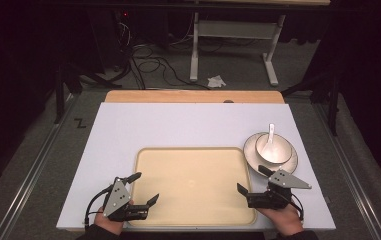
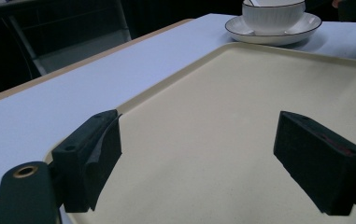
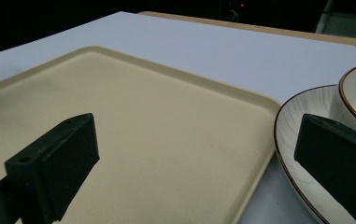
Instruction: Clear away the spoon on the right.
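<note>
Okay, we see a cream tray (image 1: 193, 187) lying flat on the pale surface (image 1: 178, 127), near its front edge. We hold the left tongs (image 1: 143, 189) over the tray's front left corner and the right tongs (image 1: 254, 179) at its front right corner. Both sets stand wide apart with nothing between them. In the left gripper view the left tongs (image 2: 199, 161) hang low over the bare tray floor (image 2: 241, 116), one jaw near the tray's rim, the other farther in. In the right gripper view the right tongs (image 3: 194, 161) straddle the tray's right rim (image 3: 255, 186): one jaw over the tray floor, the other over the near edge of the saucer (image 3: 302, 135); whether that jaw touches the saucer we cannot tell.

Off the tray, just beside its far right corner, sits the white dark-rimmed saucer (image 1: 251, 155) with a white bowl (image 1: 278, 150) on it. A white spoon (image 1: 271, 132) stands in the bowl, handle pointing away from us. The saucer's edge is very close to the tray rim, maybe touching. The left gripper view shows saucer (image 2: 278, 33) and bowl (image 2: 273, 14) at the far end, past the tray. A wooden strip (image 1: 193, 96) runs along the surface's far edge. Beyond it, on the floor, we see cables (image 1: 150, 62), a grey table frame (image 1: 233, 45) and a crumpled white scrap (image 1: 216, 80).
</note>
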Action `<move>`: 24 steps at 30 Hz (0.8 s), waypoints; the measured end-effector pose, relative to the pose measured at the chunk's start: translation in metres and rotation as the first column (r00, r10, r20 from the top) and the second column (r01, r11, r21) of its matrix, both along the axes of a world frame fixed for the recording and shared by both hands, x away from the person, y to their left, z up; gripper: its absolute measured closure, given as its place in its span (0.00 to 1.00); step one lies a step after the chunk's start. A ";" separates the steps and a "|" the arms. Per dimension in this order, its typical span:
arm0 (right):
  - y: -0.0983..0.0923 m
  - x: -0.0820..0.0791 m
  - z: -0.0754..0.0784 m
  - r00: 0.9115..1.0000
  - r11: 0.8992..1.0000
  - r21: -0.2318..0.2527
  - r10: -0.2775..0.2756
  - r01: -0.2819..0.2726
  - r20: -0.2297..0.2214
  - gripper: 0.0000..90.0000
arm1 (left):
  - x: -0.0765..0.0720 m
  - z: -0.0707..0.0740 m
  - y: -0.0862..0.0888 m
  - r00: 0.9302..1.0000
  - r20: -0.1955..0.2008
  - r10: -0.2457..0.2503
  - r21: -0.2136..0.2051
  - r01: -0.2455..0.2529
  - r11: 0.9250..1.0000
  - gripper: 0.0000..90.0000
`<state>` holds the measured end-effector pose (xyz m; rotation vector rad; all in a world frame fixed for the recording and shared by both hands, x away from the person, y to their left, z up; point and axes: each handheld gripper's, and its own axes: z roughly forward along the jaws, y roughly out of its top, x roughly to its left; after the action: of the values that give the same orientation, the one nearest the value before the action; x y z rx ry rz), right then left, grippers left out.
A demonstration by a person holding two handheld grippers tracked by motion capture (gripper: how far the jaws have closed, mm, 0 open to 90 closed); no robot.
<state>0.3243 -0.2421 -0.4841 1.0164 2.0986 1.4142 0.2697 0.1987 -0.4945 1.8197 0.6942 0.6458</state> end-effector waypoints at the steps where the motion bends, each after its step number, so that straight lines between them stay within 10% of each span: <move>1: 0.000 0.000 0.000 1.000 1.000 0.000 0.000 0.000 0.000 0.01 | 0.000 0.000 0.000 1.000 0.000 0.000 0.000 0.000 1.000 0.18; 24: -0.004 0.002 -0.002 1.000 1.000 0.018 -0.007 0.007 -0.011 0.01 | -0.001 0.000 -0.001 1.000 0.006 -0.005 0.003 0.005 1.000 0.18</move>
<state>0.3263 -0.2461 -0.4862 1.0393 2.0917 1.4293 0.2691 0.1974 -0.4947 1.8214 0.6846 0.6491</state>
